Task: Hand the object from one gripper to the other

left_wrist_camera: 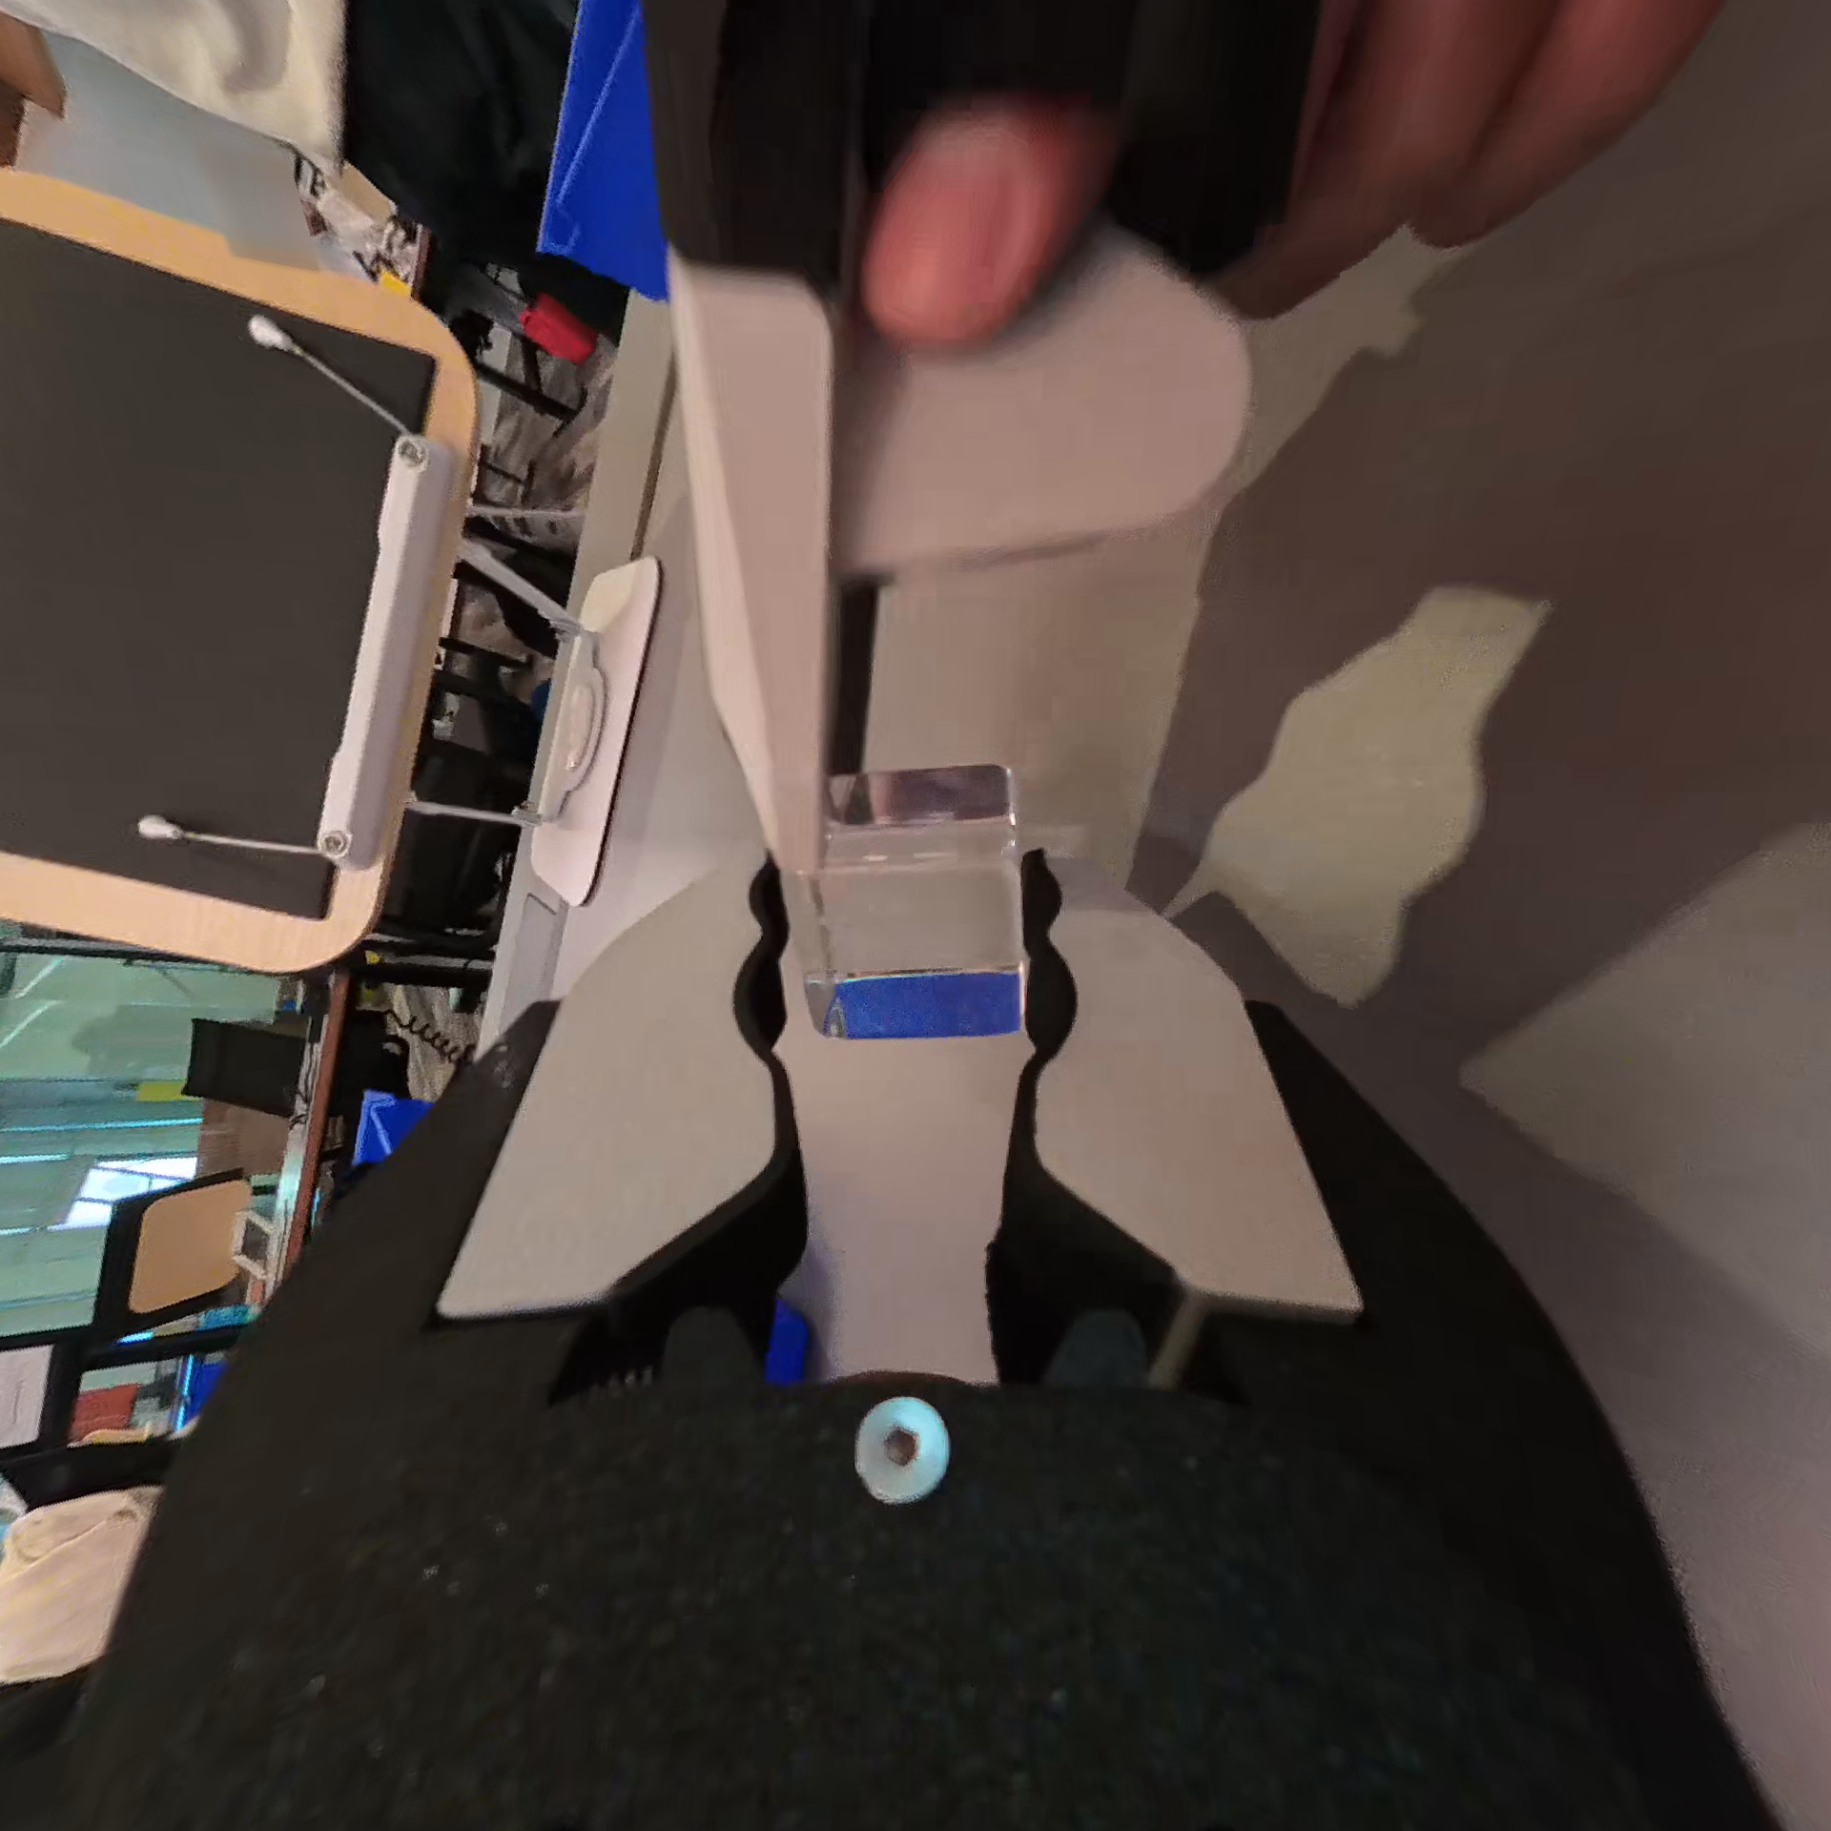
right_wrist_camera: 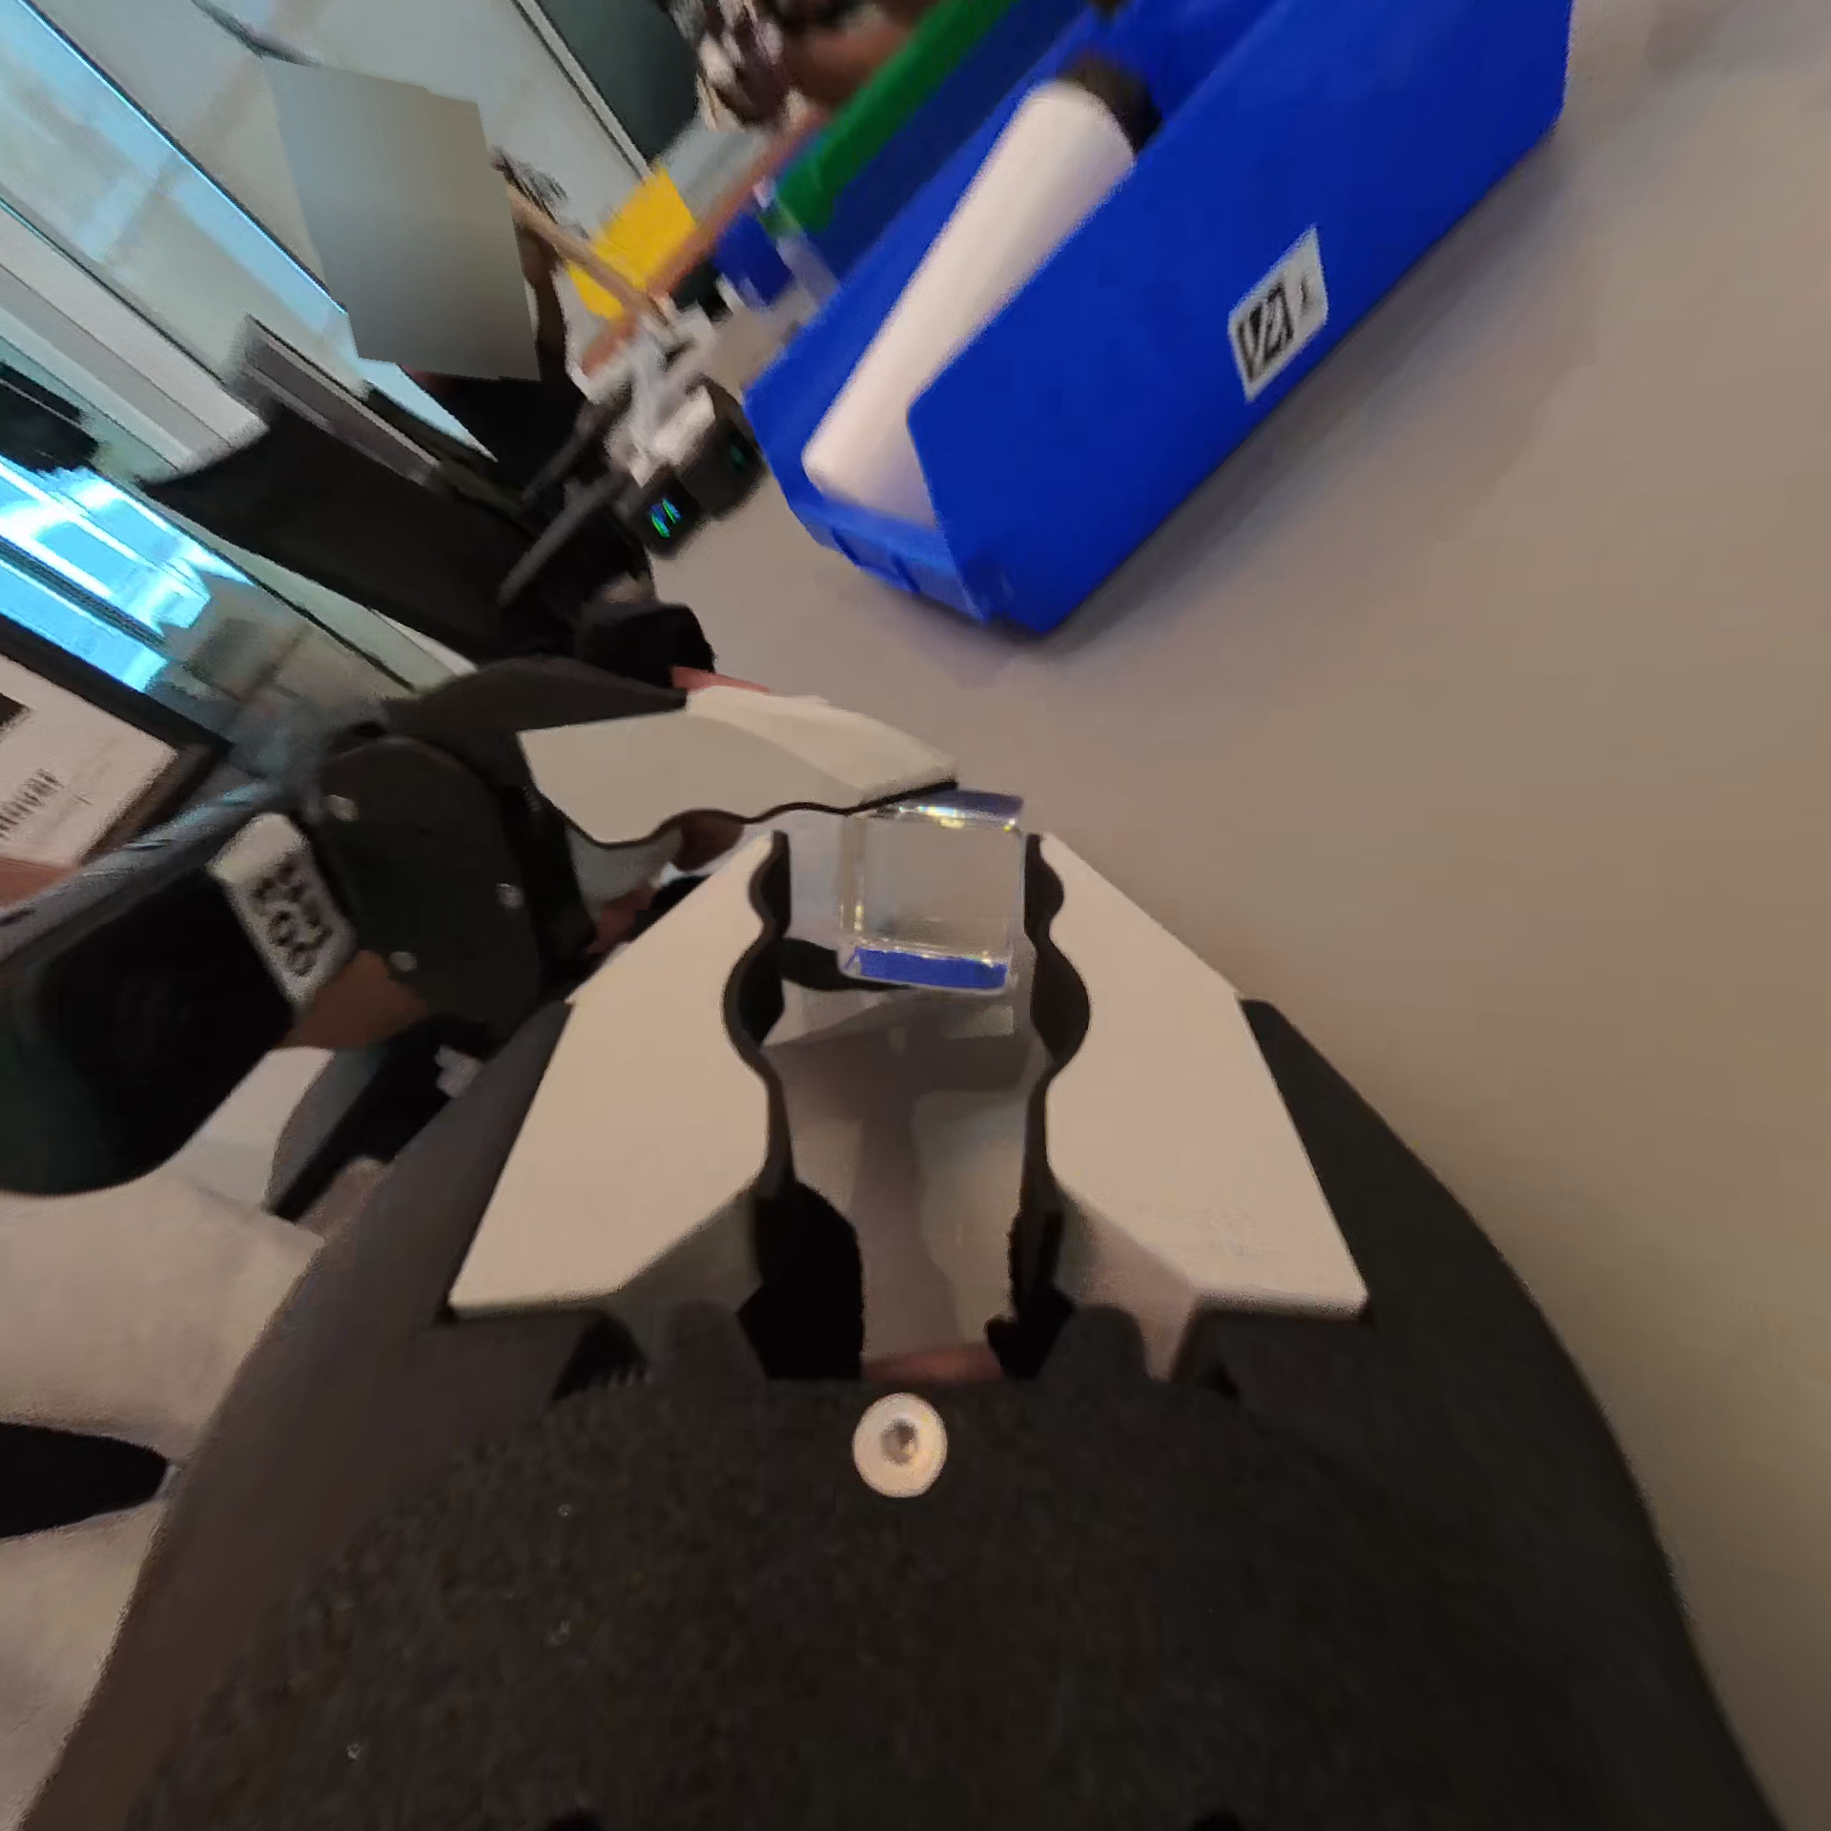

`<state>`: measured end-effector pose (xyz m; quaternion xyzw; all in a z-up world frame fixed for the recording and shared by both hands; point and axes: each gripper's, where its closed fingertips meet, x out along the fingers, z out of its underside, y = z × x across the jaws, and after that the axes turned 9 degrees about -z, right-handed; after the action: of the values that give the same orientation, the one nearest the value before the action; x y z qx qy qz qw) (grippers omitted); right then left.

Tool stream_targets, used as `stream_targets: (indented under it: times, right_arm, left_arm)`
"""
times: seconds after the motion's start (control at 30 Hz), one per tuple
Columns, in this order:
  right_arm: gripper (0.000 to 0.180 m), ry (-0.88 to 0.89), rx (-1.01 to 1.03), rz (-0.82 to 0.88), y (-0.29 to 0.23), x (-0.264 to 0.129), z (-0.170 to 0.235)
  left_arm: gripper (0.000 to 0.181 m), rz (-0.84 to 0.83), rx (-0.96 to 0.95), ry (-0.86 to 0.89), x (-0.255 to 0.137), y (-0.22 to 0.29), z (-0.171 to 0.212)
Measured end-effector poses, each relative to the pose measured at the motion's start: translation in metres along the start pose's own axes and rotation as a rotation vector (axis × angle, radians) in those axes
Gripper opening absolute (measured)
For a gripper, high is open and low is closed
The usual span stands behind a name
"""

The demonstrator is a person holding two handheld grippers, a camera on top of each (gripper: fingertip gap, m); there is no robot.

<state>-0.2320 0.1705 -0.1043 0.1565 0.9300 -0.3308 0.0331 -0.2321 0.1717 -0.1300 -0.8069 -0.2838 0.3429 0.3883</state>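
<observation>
A clear cube with a blue-tinted near edge sits between the fingertips of my left gripper, which is shut on it from both sides. One grey finger of the right gripper comes down from above and reaches the cube's far left edge. In the right wrist view the cube lies between the tips of my right gripper. The right jaw touches it and a small gap shows at the left jaw. The left gripper's fingers hold the cube from above and below.
A blue bin with a white roll stands on the grey table beyond the grippers. A person's hand holds the right gripper. Chairs and a person sit in the background. My two grippers' fingertips are within a few centimetres of each other.
</observation>
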Motion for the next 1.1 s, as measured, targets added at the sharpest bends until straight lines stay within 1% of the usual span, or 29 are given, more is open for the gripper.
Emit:
stream_targets:
  times: [0.03,0.07,0.13,0.23,0.33,0.43,0.47,0.53,0.57,0.6,0.67,0.73,0.77,0.83,0.9,0.97,1.07,1.1]
  right_arm:
    - [0.049,0.048,0.000,-0.023,0.000,-0.006,-0.009]
    - [0.051,0.089,-0.004,-0.044,0.000,-0.012,-0.016]
    - [0.055,0.152,-0.036,-0.036,0.007,-0.024,-0.029]
    - [0.062,0.176,-0.174,0.031,0.015,-0.036,-0.038]
    - [0.067,0.107,-0.426,0.079,0.010,-0.032,-0.033]
    - [0.070,-0.011,-0.693,0.087,-0.007,-0.016,-0.015]
    - [0.070,-0.017,-0.769,0.118,-0.012,-0.012,-0.014]
    - [0.069,0.026,-0.904,0.261,-0.016,-0.010,-0.022]
    - [0.068,0.041,-0.960,0.334,-0.016,-0.011,-0.027]
    - [0.069,0.016,-0.997,0.374,-0.016,-0.009,-0.026]
    - [0.071,-0.050,-1.061,0.463,-0.013,-0.004,-0.023]
    - [0.072,-0.125,-1.178,0.526,-0.014,0.003,-0.017]
    - [0.070,-0.151,-1.234,0.559,-0.016,0.006,-0.014]
    - [0.070,-0.244,-1.286,0.585,-0.013,0.014,-0.002]
    - [0.072,-0.307,-1.303,0.598,-0.006,0.020,0.009]
    - [0.069,-0.326,-1.279,0.607,0.000,0.020,0.012]
    - [0.046,-0.313,-1.226,0.617,0.003,0.015,0.007]
    - [0.044,-0.322,-1.208,0.603,0.004,0.014,0.008]
  left_arm:
    - [0.046,-0.001,-0.024,-0.004,0.000,-0.002,0.003]
    - [0.045,0.009,-0.074,0.002,0.000,-0.005,0.003]
    - [0.045,0.070,-0.256,0.036,-0.001,-0.010,0.001]
    - [0.045,0.232,-0.636,0.139,-0.007,-0.022,-0.010]
    - [0.045,0.406,-1.049,0.241,-0.014,-0.042,-0.015]
    - [0.045,0.552,-1.368,0.328,-0.020,-0.058,-0.015]
    - [0.045,0.597,-1.454,0.349,-0.022,-0.062,-0.015]
    - [0.045,0.674,-1.576,0.333,-0.022,-0.060,-0.016]
    - [0.045,0.689,-1.599,0.284,-0.019,-0.054,-0.016]
    - [0.045,0.676,-1.594,0.216,-0.015,-0.046,-0.014]
    - [0.045,0.589,-1.498,0.073,-0.007,-0.027,-0.008]
    - [0.045,0.474,-1.400,-0.009,-0.003,-0.021,-0.003]
    - [0.045,0.440,-1.375,-0.024,-0.002,-0.021,-0.002]
    - [0.045,0.455,-1.392,-0.004,-0.004,-0.023,-0.007]
    - [0.045,0.458,-1.378,-0.006,-0.004,-0.022,-0.009]
    - [0.045,0.450,-1.332,-0.017,-0.005,-0.019,-0.010]
    - [0.045,0.430,-1.261,-0.019,-0.006,-0.016,-0.013]
    - [0.045,0.412,-1.224,-0.026,-0.006,-0.015,-0.013]
